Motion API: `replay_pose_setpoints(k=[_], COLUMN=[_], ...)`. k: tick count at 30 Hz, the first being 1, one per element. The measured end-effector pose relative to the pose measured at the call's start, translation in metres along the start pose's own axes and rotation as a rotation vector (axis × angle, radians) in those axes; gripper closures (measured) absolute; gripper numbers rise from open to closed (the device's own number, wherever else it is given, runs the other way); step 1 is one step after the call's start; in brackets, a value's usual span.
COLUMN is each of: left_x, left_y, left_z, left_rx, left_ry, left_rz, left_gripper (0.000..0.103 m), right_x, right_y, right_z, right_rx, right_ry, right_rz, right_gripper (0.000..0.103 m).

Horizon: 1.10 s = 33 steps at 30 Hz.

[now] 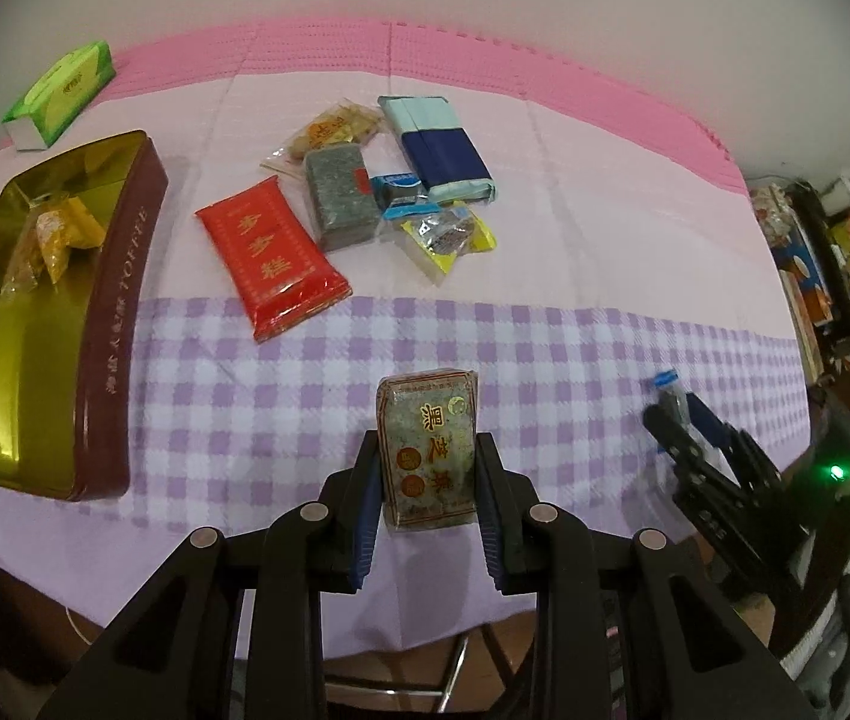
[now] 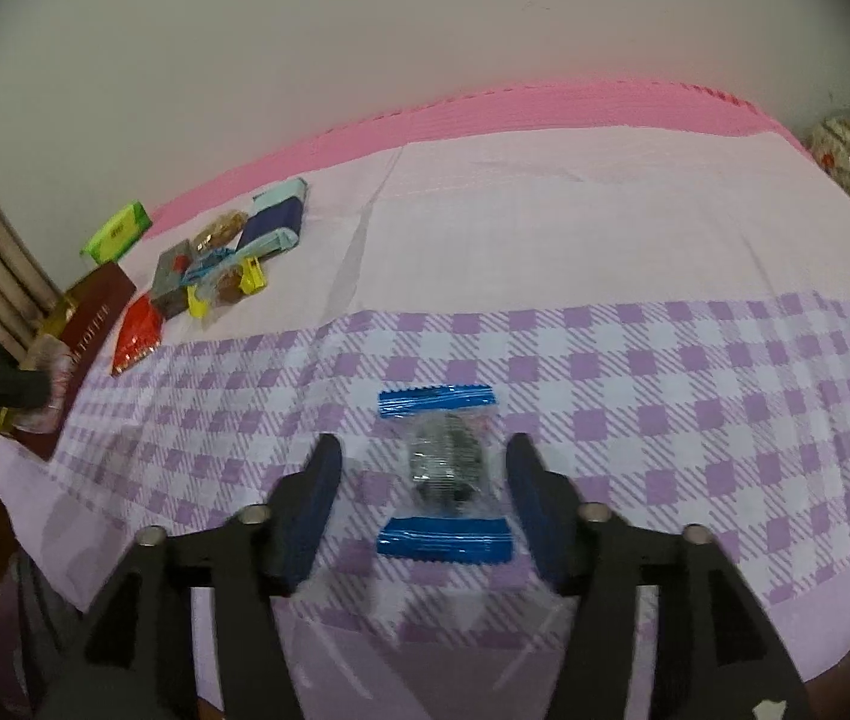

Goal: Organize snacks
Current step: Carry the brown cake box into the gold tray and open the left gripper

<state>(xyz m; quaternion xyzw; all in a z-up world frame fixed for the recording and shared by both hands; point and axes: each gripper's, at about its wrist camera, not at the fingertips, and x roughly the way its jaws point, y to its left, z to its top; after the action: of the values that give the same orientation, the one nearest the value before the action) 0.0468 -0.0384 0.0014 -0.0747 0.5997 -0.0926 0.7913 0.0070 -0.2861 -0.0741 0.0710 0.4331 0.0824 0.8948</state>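
At the left edge of the left wrist view stands an open toffee tin [image 1: 119, 324] with a golden inside, and a few yellow wrapped snacks [image 1: 56, 237] lie in its far end. Behind it, in the upper left, a green tissue pack [image 1: 62, 93] rests on the table [image 1: 605, 228]. In the middle of the frame lies a loose group of snacks: a red packet [image 1: 272, 258], a dark sesame block [image 1: 341, 198] touching it, and a blue and pale green pack [image 1: 440, 147] further back. Lower in the centre, the left claw [image 1: 428, 480] is closed on a sesame cake packet [image 1: 430, 450], which it holds above the purple checked cloth [image 1: 245, 396]. In the right wrist view, the right claw [image 2: 422, 480] stands moderately open, and a clear packet with blue ends [image 2: 446, 471] lies flat on the cloth between its fingers [image 2: 320, 480], touching neither of them.
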Motion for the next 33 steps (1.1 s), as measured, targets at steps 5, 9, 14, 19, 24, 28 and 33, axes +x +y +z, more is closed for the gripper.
replay_pose_setpoints(k=[5, 9, 14, 19, 24, 28, 33], left_x=[-0.015, -0.028, -0.054, -0.074, -0.083, -0.079, -0.066], left_y=[0.015, 0.025, 0.054, 0.105, 0.165, 0.201, 0.228], left_z=[-0.003, -0.006, -0.014, -0.016, -0.009, 0.000, 0.007], left_rx=[-0.001, -0.001, -0.035, -0.088, -0.110, -0.085, -0.022], left_ry=[-0.021, -0.061, -0.118, -0.168, -0.211, -0.235, -0.245], left_rz=[-0.015, -0.009, -0.002, 0.064, 0.181, 0.252, 0.288], left_gripper=[0.074, 0.074, 0.074, 0.074, 0.074, 0.074, 0.074], right_x=[0.007, 0.007, 0.003, 0.004, 0.005, 0.007, 0.012], right_y=[0.010, 0.009, 0.011, 0.017, 0.018, 0.019, 0.019], right_z=[0.002, 0.001, 0.002, 0.003, 0.003, 0.002, 0.003], right_rx=[-0.030, -0.028, -0.045, -0.069, -0.067, -0.071, -0.065], right_ry=[0.011, 0.010, -0.020, -0.025, -0.020, -0.012, 0.001], right_rz=[-0.067, -0.063, -0.074, -0.083, -0.088, -0.094, -0.097], right_gripper=[0.079, 0.080, 0.081, 0.081, 0.081, 0.081, 0.081])
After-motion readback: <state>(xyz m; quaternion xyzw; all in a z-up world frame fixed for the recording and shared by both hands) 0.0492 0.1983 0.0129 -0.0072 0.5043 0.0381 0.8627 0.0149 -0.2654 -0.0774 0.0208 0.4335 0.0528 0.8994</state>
